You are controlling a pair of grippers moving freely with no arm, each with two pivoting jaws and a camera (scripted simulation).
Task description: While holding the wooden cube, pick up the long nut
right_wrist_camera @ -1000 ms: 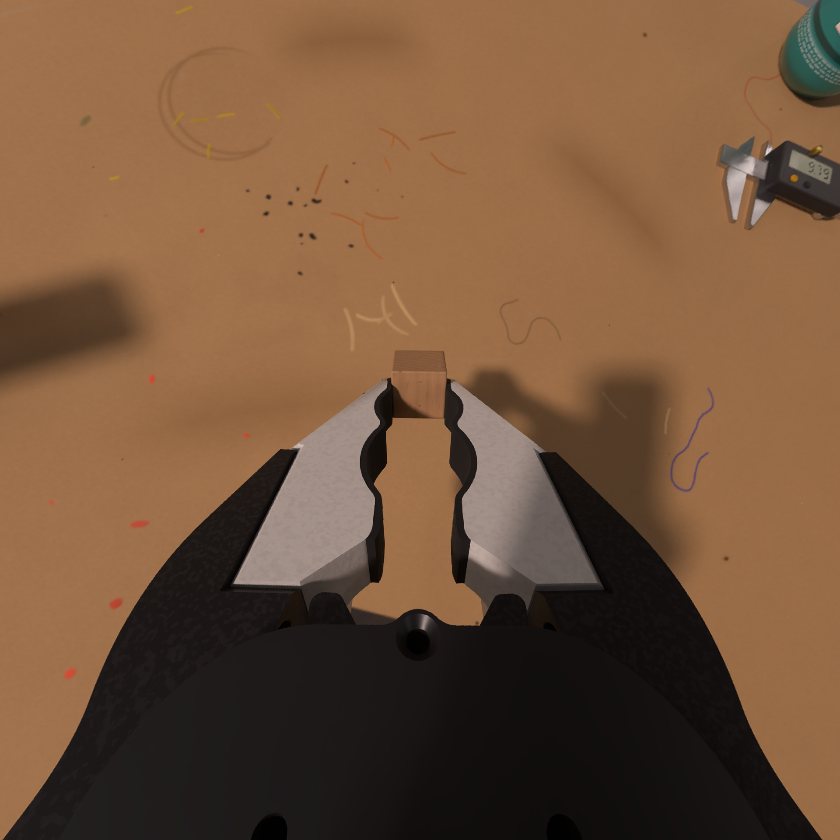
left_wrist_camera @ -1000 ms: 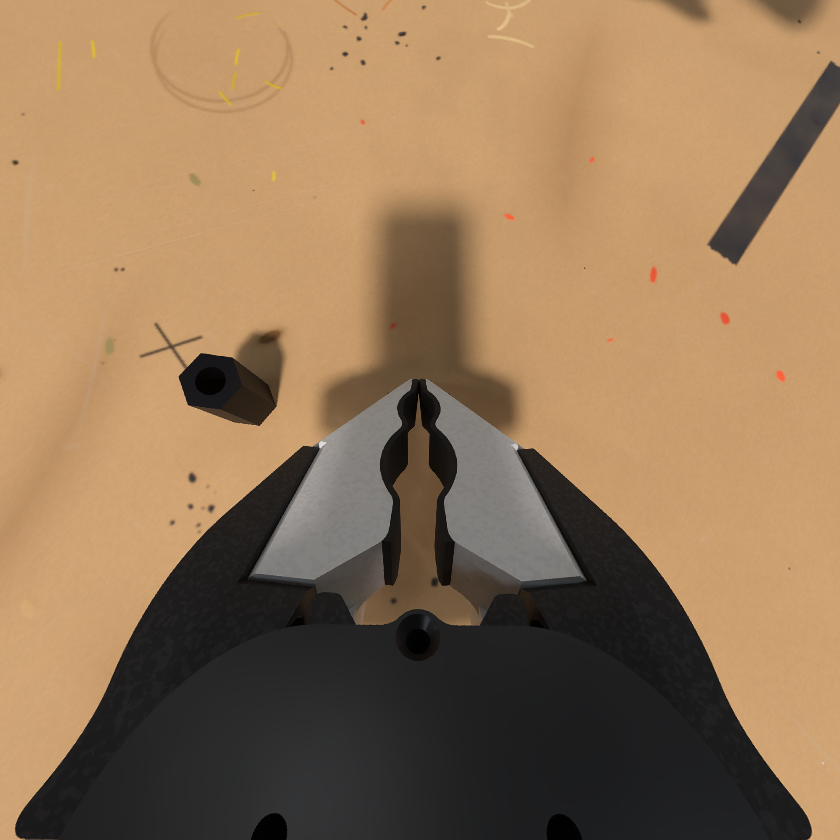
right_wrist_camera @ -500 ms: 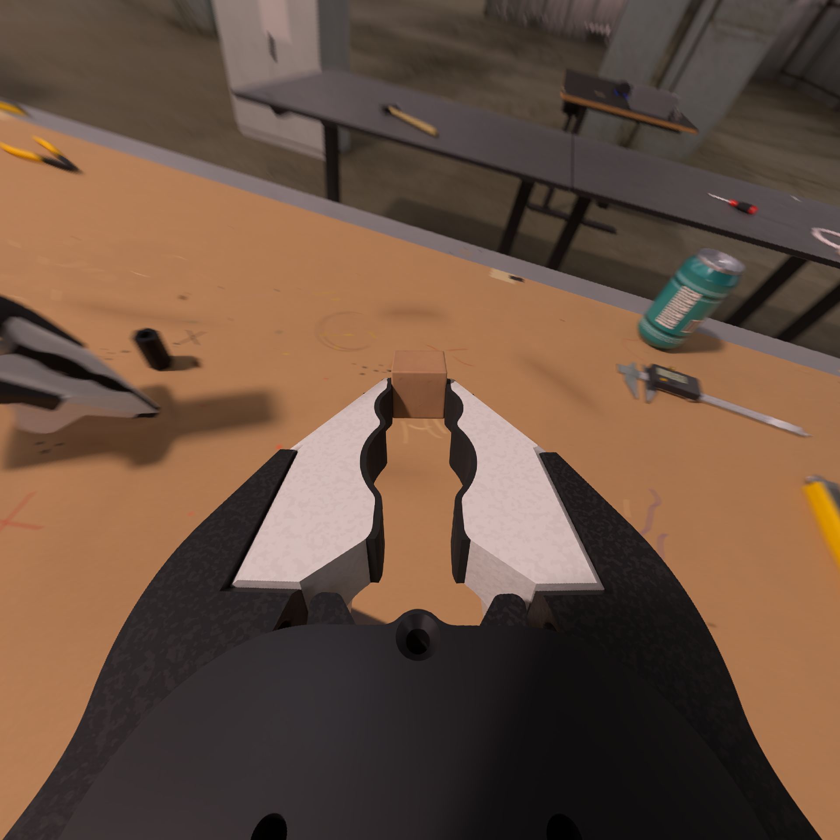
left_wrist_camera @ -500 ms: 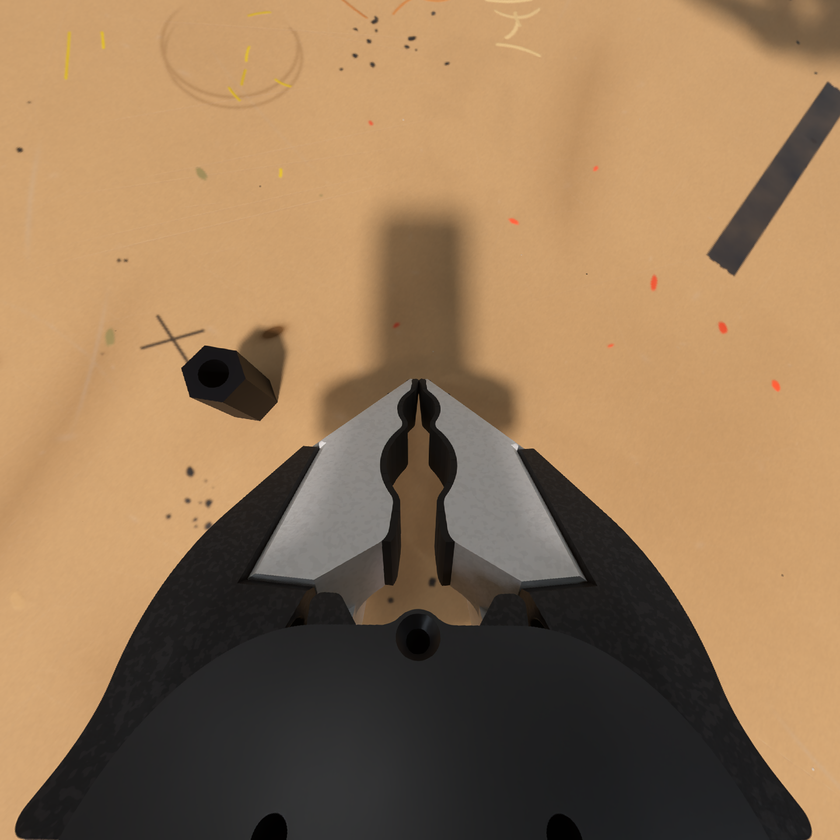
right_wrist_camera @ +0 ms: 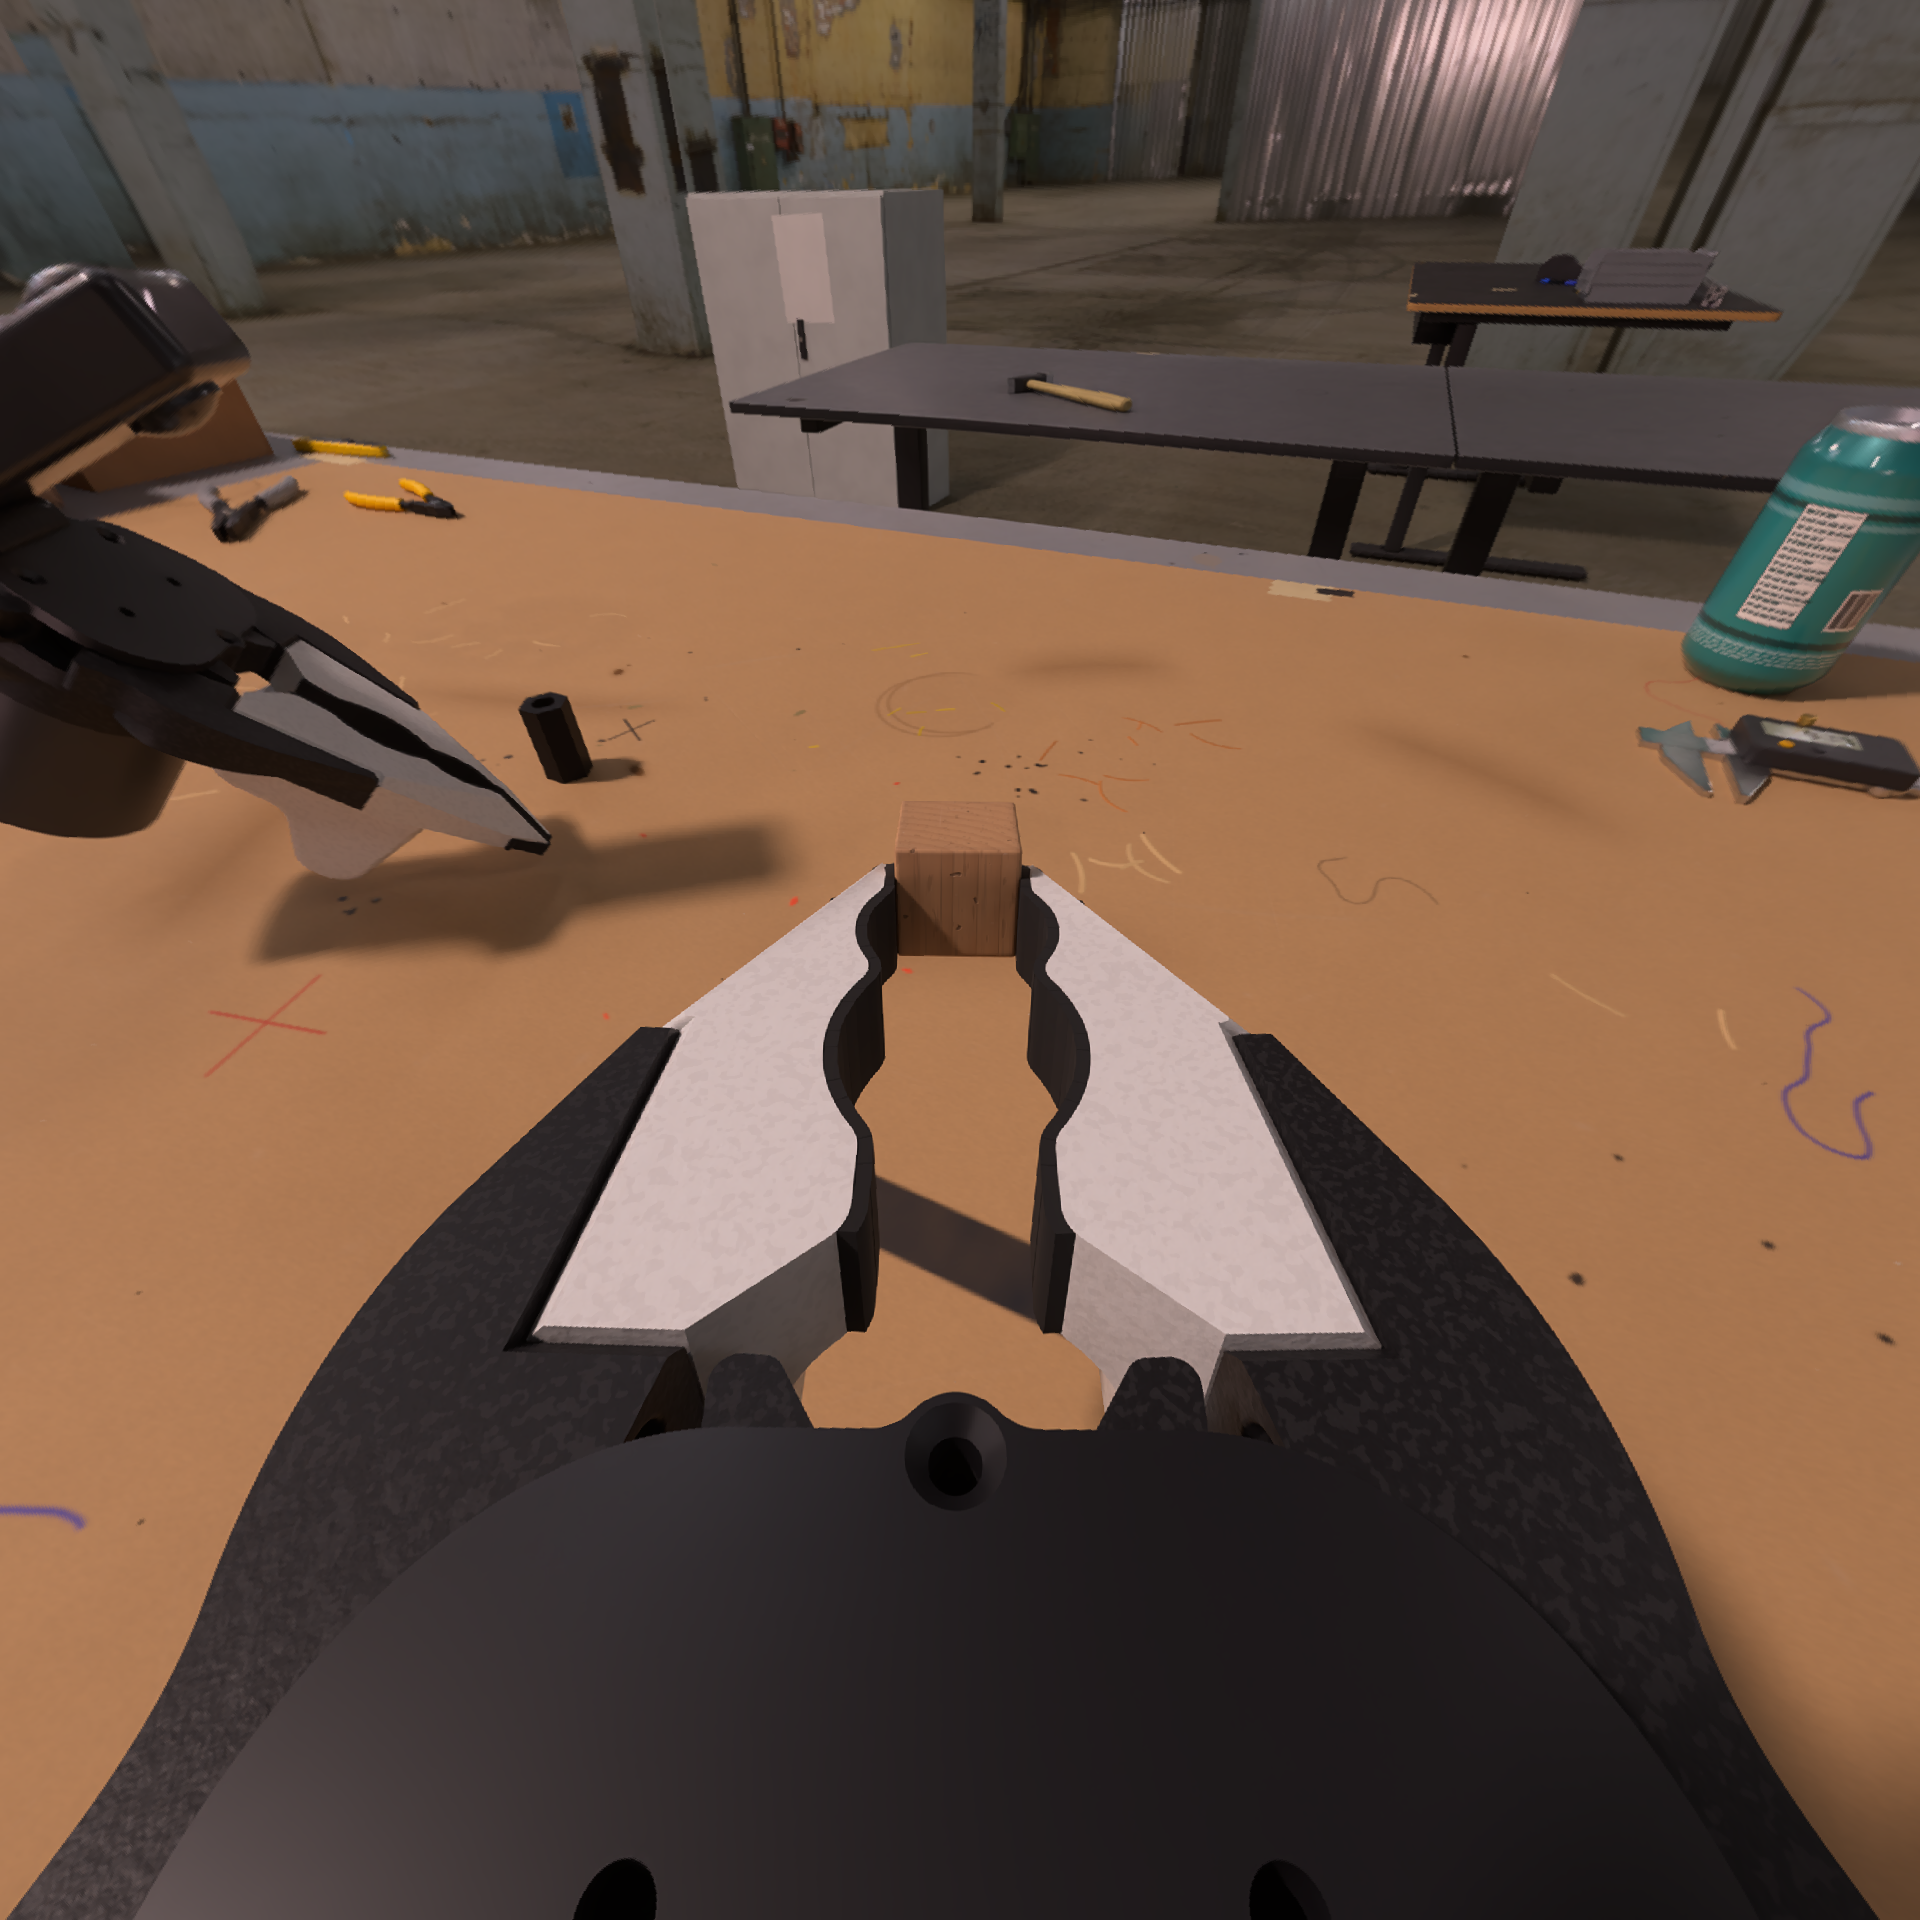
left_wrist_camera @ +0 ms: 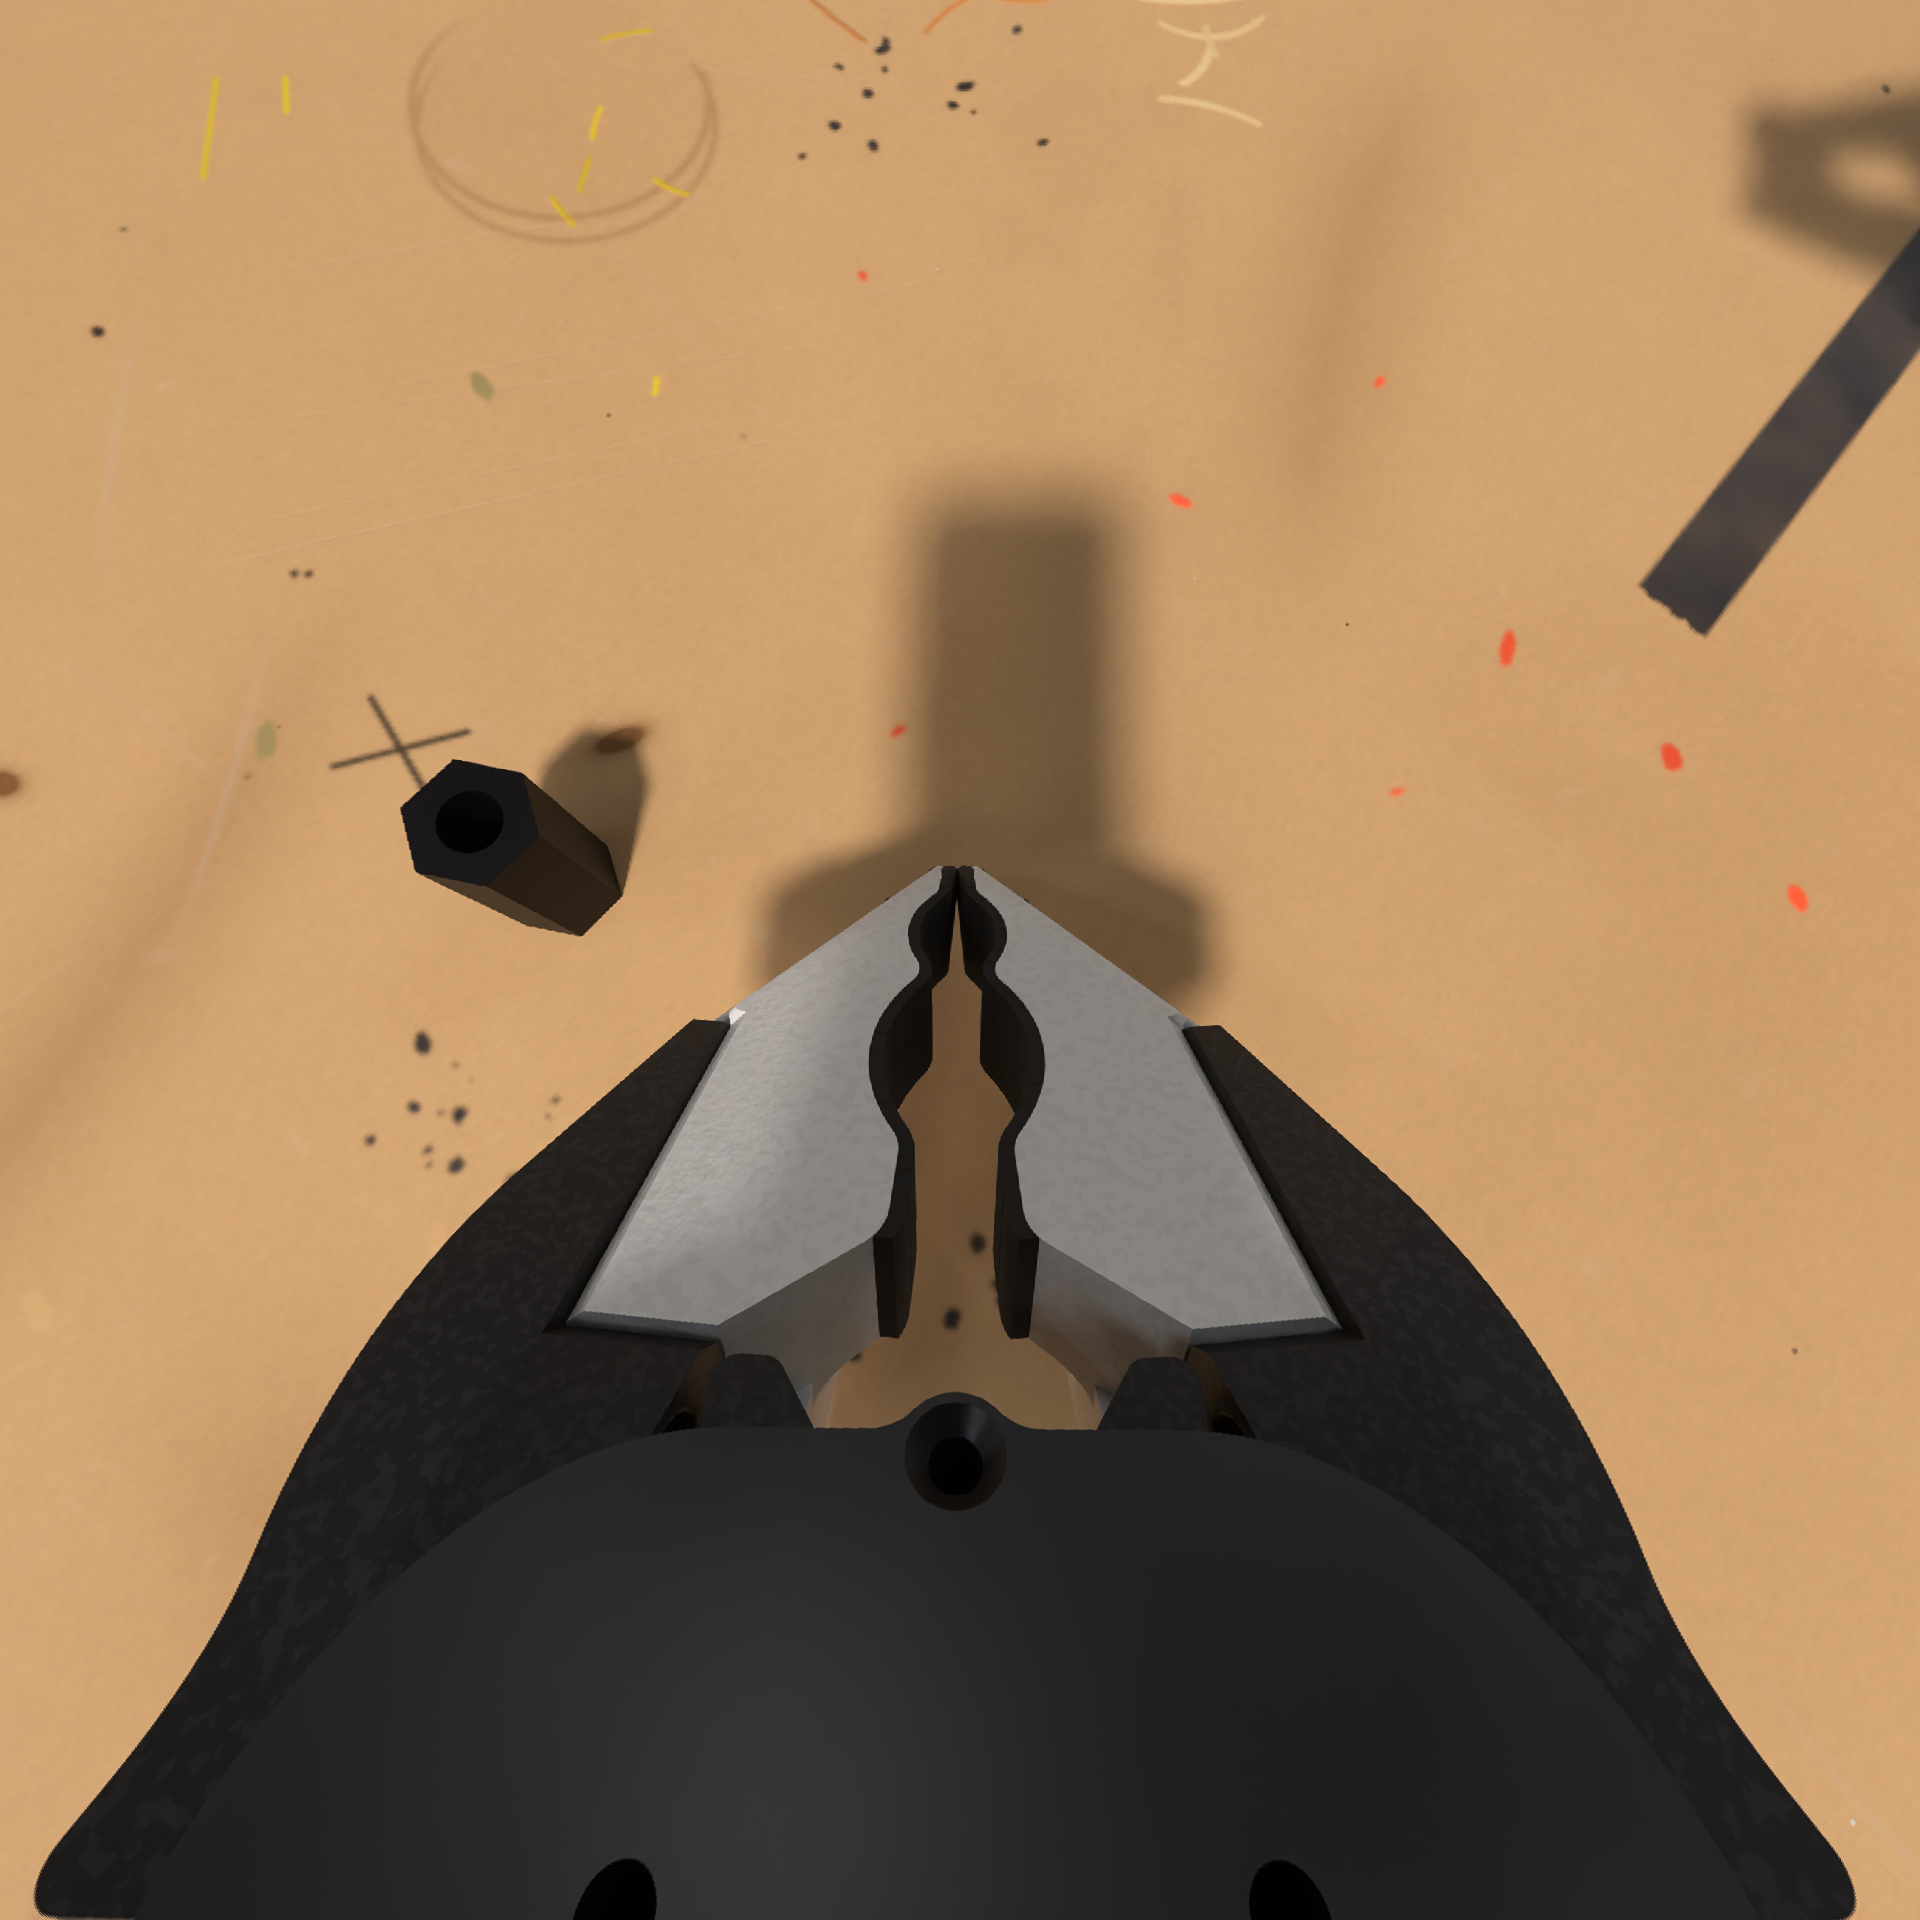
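Right claw (right_wrist_camera: pixel 956 883) pinching cube (right_wrist_camera: pixel 956 878); left claw (left_wrist_camera: pixel 956 875) pressed together, empty. Tan scribbled surface (right_wrist_camera: pixel 1351 1039), warehouse hall behind. Black hexagonal nut (left_wrist_camera: pixel 509 847), upright, hollow-bored.

Teal can (right_wrist_camera: pixel 1813 551) beside caliper (right_wrist_camera: pixel 1787 753); hammer (right_wrist_camera: pixel 1070 393) on far table (right_wrist_camera: pixel 1195 416); yellow pliers (right_wrist_camera: pixel 400 501).

A bare concrete floor (right_wrist_camera: pixel 1091 270) fills the upper frame, with pillars (right_wrist_camera: pixel 644 156), a white cabinet (right_wrist_camera: pixel 816 332) and dark benches (right_wrist_camera: pixel 1143 410) beneath a corrugated wall (right_wrist_camera: pixel 1382 94).
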